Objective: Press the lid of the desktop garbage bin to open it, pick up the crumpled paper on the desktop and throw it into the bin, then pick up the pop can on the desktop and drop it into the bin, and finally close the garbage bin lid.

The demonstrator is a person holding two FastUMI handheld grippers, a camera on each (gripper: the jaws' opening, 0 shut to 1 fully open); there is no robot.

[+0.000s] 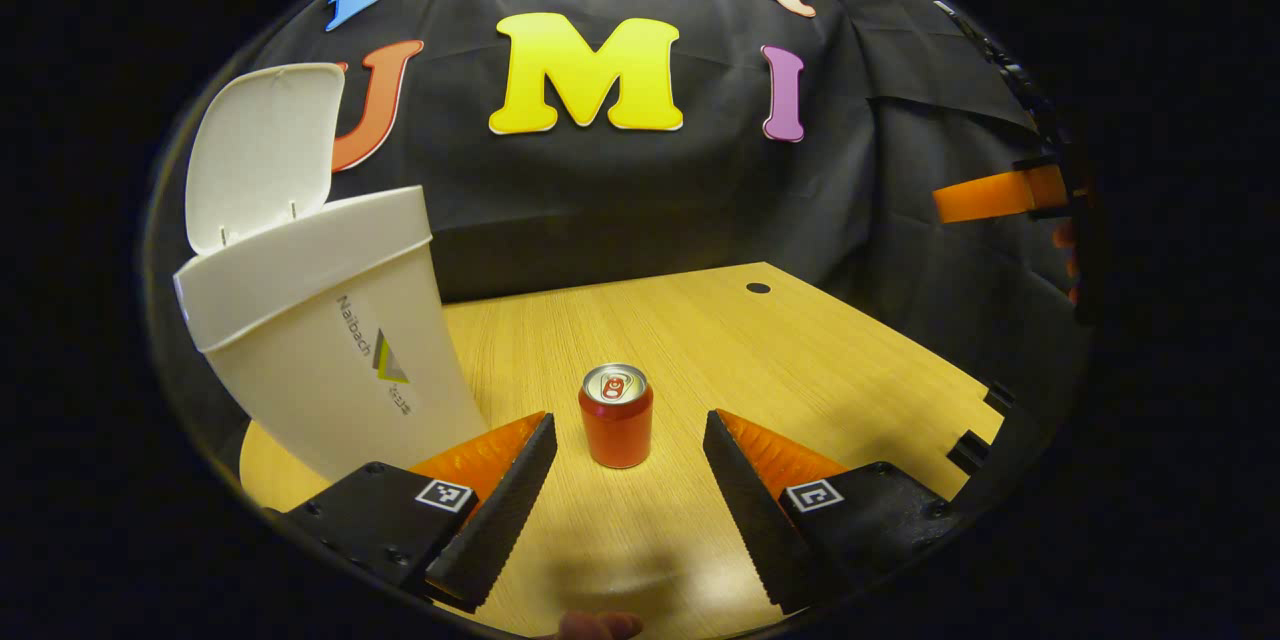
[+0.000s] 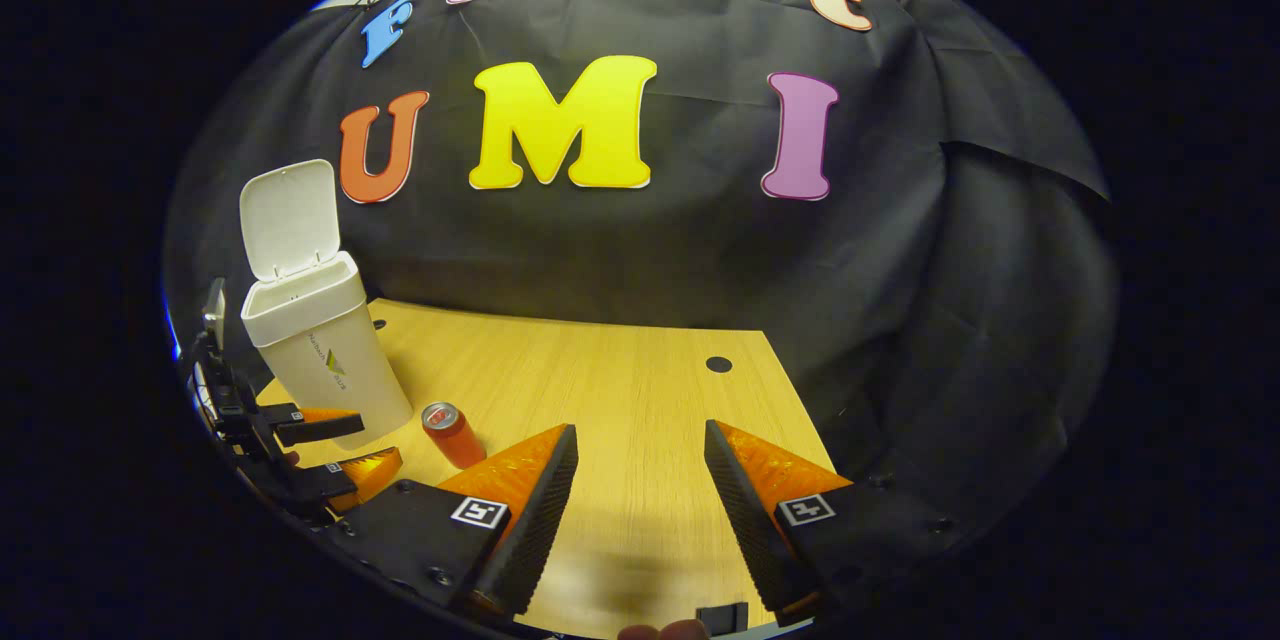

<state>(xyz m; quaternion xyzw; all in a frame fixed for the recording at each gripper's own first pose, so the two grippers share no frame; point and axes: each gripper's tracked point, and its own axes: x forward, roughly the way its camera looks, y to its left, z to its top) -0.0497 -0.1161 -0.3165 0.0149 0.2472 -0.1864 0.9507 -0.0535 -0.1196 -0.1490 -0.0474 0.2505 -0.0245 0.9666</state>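
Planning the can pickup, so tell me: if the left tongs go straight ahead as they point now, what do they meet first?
Most likely the pop can, upright on the table and centered ahead of the open left tongs; depth is uncertain.

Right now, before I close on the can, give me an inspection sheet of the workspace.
Surface: wooden desktop, bare apart from the job's things, with a small dark hole near its far edge.
Job's things: white garbage bin at the left, its lid standing open; red pop can upright, apart from the bin.
Crumpled paper: none seen on the desktop; the bin's inside is hidden.
Clutter: nothing seen.
Grippers: left gripper open, the can just ahead between its fingertips, untouched; right gripper open over bare desktop, holding nothing.
Cables: nothing seen.
Surroundings: black cloth wall behind and right of the desktop.
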